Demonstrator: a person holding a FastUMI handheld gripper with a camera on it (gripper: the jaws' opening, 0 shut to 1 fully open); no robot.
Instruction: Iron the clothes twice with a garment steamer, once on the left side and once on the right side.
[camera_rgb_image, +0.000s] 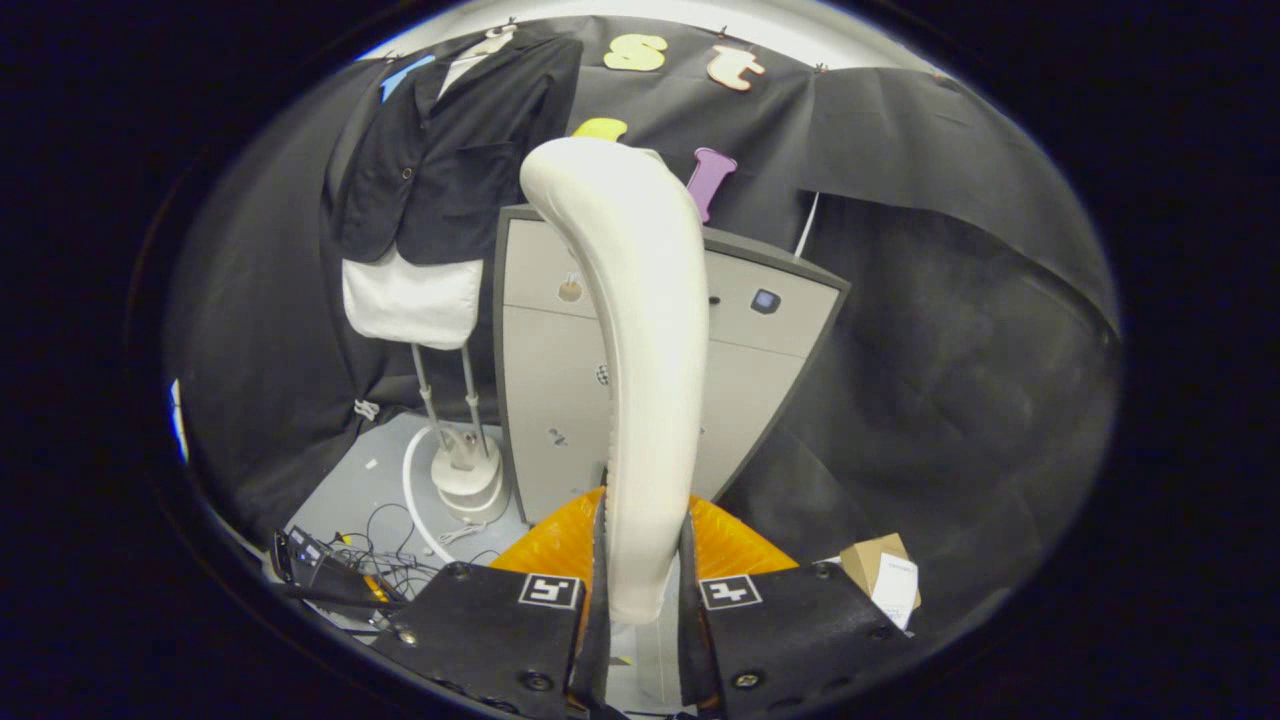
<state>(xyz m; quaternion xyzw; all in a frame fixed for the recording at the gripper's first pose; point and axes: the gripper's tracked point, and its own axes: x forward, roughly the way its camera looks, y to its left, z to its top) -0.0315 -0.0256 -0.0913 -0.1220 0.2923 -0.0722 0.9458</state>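
Against the booth wall hangs the jacket (455, 150); my gripper (640, 590) clamps the steamer handle (640, 330), needing carrying there.

**What we count in the booth**

We count one garment steamer (640, 330), clamped between the two fingers (598, 590) of the one gripper (640, 590). One dark jacket (450, 150) hangs on one stand (465, 470). We see one grey cabinet (545, 380), one cardboard box (880, 570) and one orange thing (550, 545).
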